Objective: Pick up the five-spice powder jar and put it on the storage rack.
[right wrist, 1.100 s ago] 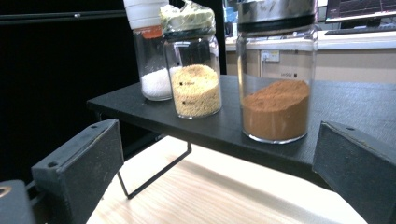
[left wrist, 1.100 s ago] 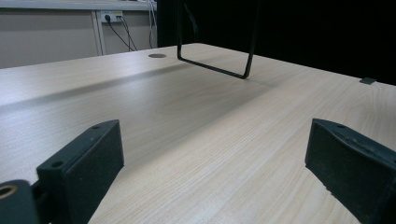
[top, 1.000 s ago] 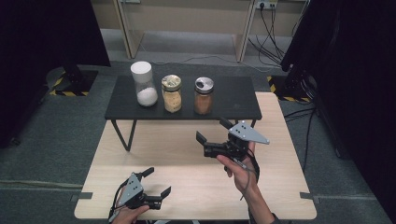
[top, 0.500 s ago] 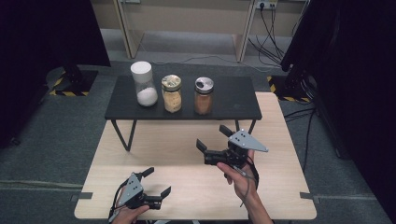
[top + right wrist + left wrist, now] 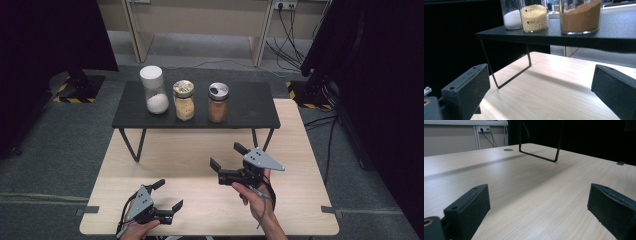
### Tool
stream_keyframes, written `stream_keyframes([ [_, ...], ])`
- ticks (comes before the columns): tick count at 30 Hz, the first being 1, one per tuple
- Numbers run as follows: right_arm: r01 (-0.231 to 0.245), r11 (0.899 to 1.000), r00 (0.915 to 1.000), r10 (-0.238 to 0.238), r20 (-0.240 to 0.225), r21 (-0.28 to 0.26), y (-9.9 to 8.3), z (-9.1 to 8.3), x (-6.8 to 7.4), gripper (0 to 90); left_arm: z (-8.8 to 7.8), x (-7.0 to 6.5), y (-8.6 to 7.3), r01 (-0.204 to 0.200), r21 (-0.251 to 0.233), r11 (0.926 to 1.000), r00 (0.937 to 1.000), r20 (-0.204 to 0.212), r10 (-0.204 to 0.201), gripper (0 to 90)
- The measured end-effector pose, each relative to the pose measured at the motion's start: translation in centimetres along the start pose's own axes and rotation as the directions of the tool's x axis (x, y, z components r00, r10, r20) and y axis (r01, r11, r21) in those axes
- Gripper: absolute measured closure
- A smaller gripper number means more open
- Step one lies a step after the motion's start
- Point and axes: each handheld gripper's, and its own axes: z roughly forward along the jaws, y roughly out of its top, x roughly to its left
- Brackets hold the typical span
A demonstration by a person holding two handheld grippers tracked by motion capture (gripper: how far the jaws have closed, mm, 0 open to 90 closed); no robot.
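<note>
Three jars stand in a row on a black shelf (image 5: 250, 112): a white-lidded jar (image 5: 154, 90) of white powder, a jar of yellow grains (image 5: 183, 100), and a silver-lidded jar of brown powder (image 5: 218, 102). My right gripper (image 5: 228, 156) hovers open and empty over the wooden table, below the shelf's front edge. In the right gripper view, the white powder jar (image 5: 511, 15), yellow grain jar (image 5: 534, 16) and brown powder jar (image 5: 581, 16) sit above and ahead of the jaws. My left gripper (image 5: 168, 195) rests open near the table's front left corner.
The light wooden table (image 5: 305, 150) carries the black shelf on thin wire legs (image 5: 541, 157). Dark curtains flank both sides. Cables and yellow-black taped stand bases (image 5: 300, 92) lie on the grey carpet beyond.
My right gripper has drifted down and toward the person, away from the shelf. The left gripper has stayed put.
</note>
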Motion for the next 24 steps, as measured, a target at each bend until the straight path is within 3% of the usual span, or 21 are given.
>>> stream_keyframes([
  [24, 0.001, 1.000, 1.0000, -0.001, 0.001, -0.001, -3.1, -0.3, -0.1, 2.2, -0.1, 0.0, 0.0, -0.003, 0.000, 1.0000, 1.0000, 0.002, 0.003, 3.5],
])
